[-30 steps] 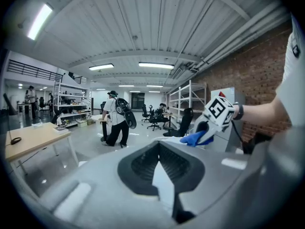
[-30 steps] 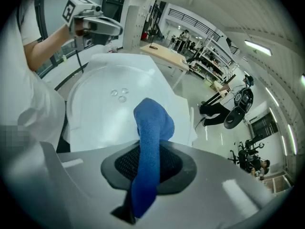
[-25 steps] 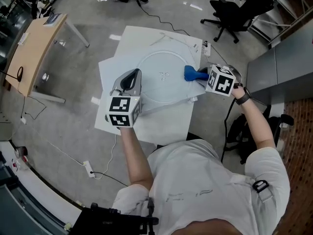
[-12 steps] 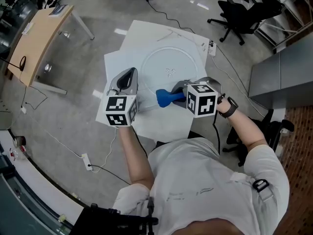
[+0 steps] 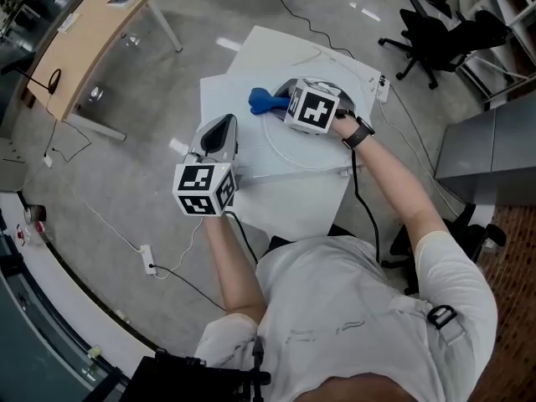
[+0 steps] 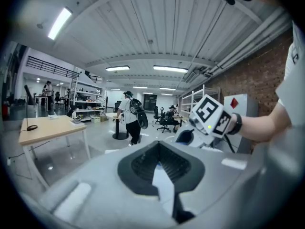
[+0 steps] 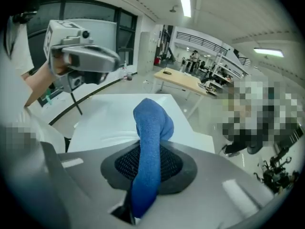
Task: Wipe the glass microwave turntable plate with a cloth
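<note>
Wiping looked to be the step in hand. The right gripper (image 5: pixel 289 99) was closed tight on a blue cloth (image 5: pixel 266 100), whose free end stuck out past the jaws at the far left rim of the glass turntable plate (image 5: pixel 295 162). The plate lay flat on the white bench (image 5: pixel 285 203). From the right gripper view I could not tell whether the cloth pressed on the glass or hung just above it. The left gripper (image 5: pixel 223 126) hovered beside the plate's left edge, its jaws drawn together with nothing between them.

The next move probably called for the cloth held flat on the glass and swept back toward the near rim. As the plate lay loose, it might slide under the stroke unless steadied.

A black cable (image 5: pixel 358 193) trailed along the right forearm and could snag the bench corner. A wooden bench (image 5: pixel 84 48) and office chairs (image 5: pixel 435 28) stood well apart, out of the way.
</note>
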Motion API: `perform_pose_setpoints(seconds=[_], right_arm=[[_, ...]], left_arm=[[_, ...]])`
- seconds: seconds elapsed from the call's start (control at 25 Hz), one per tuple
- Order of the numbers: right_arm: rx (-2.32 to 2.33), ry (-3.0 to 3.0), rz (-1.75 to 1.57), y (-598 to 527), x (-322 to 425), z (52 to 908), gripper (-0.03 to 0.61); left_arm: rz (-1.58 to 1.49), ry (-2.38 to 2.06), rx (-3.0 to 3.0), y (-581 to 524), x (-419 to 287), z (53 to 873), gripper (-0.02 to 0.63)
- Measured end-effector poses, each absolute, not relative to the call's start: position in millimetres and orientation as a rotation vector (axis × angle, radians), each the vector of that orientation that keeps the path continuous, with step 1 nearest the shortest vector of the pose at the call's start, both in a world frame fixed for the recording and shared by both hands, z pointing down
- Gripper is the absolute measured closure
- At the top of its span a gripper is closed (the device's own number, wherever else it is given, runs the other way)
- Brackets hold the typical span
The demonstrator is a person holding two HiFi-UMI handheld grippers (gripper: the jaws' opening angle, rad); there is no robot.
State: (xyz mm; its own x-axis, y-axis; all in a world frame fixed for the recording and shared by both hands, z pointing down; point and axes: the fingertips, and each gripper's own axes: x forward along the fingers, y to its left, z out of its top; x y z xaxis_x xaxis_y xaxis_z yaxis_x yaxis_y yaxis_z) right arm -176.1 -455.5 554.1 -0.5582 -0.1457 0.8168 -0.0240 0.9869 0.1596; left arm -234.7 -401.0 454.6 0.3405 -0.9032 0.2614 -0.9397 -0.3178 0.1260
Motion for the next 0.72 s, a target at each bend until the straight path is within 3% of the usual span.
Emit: perform_pose_setpoints(seconds=[0.16,0.4,0.72], right_arm=[[0.276,-2.157,-0.065,-506,-151,554,0.509],[0.402,-2.074,0.004,-525,-56,560,0.509],[0.280,-1.938,-0.019,-448,31,564,0.511]], left_arm=[[0.218,-1.659,2.353,-405,-241,452,0.615],[0.232,-1.600,2.399,-418,-218,461,0.615],[0.257,-1.545,2.491,-428,-194,451,0.615]])
